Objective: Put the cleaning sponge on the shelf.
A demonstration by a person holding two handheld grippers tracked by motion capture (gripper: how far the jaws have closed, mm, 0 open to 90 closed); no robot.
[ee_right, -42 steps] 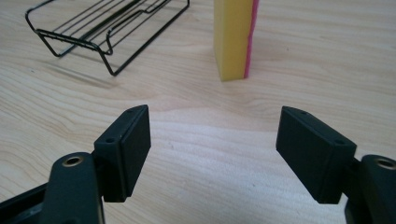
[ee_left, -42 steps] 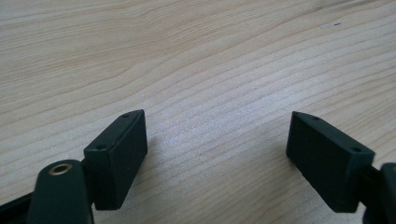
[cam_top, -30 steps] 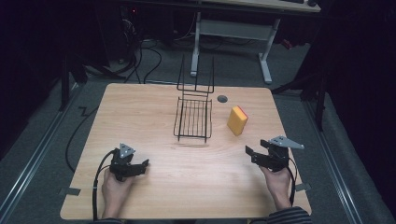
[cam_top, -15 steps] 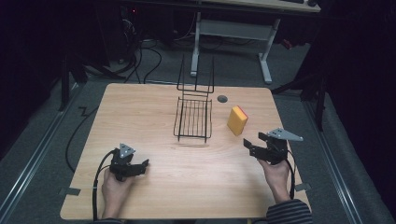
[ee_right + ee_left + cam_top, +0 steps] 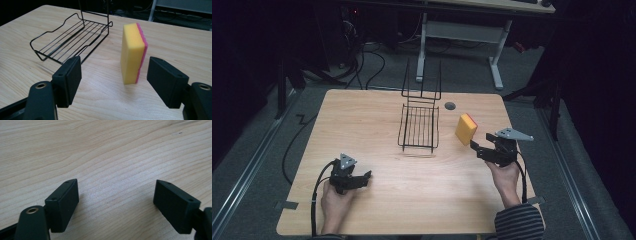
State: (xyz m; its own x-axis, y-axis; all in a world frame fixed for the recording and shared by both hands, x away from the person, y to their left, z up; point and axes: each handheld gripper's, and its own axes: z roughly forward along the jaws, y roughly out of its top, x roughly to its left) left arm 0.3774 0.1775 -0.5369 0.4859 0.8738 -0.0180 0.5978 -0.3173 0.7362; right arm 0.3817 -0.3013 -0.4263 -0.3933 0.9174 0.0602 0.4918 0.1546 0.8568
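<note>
Bare wooden table (image 5: 377,125) is lying under both grippers, the left gripper (image 5: 116,202) resting with jaws spread wide on nothing, while the right gripper (image 5: 113,80), jaws wide and empty, is facing the upright sponge (image 5: 133,56) standing just beside the wire rack (image 5: 72,37).
</note>
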